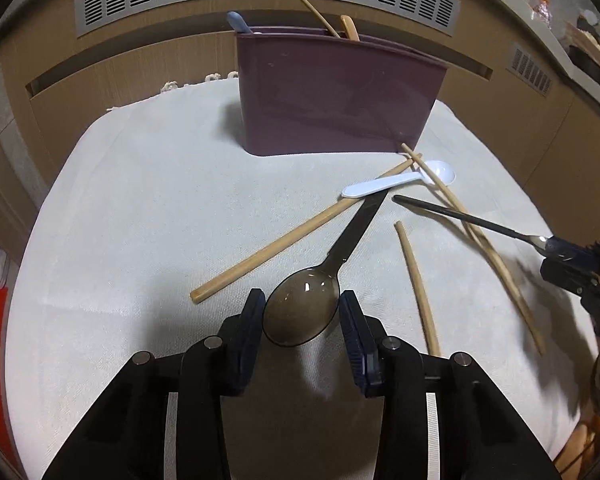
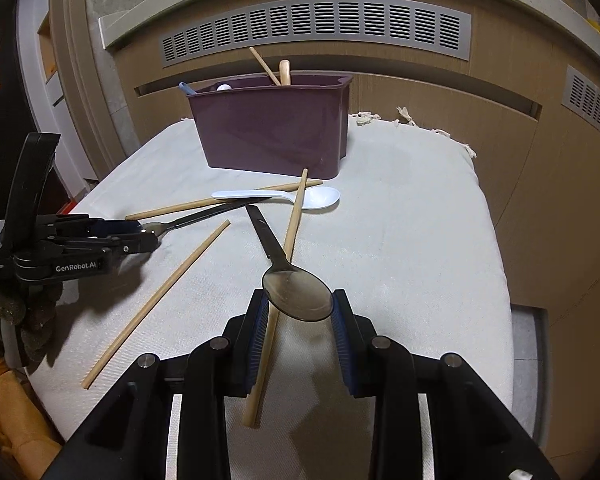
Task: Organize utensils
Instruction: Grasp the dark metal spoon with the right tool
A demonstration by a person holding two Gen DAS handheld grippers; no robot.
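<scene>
Left gripper (image 1: 302,294): both pads sit against the rim of the bowl of a smoky translucent spoon (image 1: 304,312), one on each side, a grip across the bowl. The right wrist view shows the same gripper (image 2: 152,238) side on, tips closed on that bowl. The spoon's dark handle runs away from the gripper, its far end under the handle of a white plastic spoon (image 1: 384,186).

Right gripper (image 2: 300,294): pads closed on the bowl of a second smoky spoon (image 2: 296,294), dark handle pointing toward the caddy. A wooden chopstick (image 2: 296,216) passes under the neck of this spoon and on between the fingers, just inside the left pad. Whether the pad presses on it, I cannot tell. In the left wrist view this gripper (image 1: 556,250) is at the right edge, blurred.

Both spoons lie low over a pale cloth (image 1: 140,220). Loose on the cloth:
- a long chopstick (image 1: 300,236), its far end under the white spoon
- a shorter-looking chopstick (image 1: 416,288) lying between the two grippers, touching neither

Far side of the cloth: a purple caddy (image 1: 332,100), upright. A blue handle (image 1: 238,22), a thin wooden stick (image 1: 316,12) and a wooden handle (image 1: 350,28) stand out of its top.
</scene>
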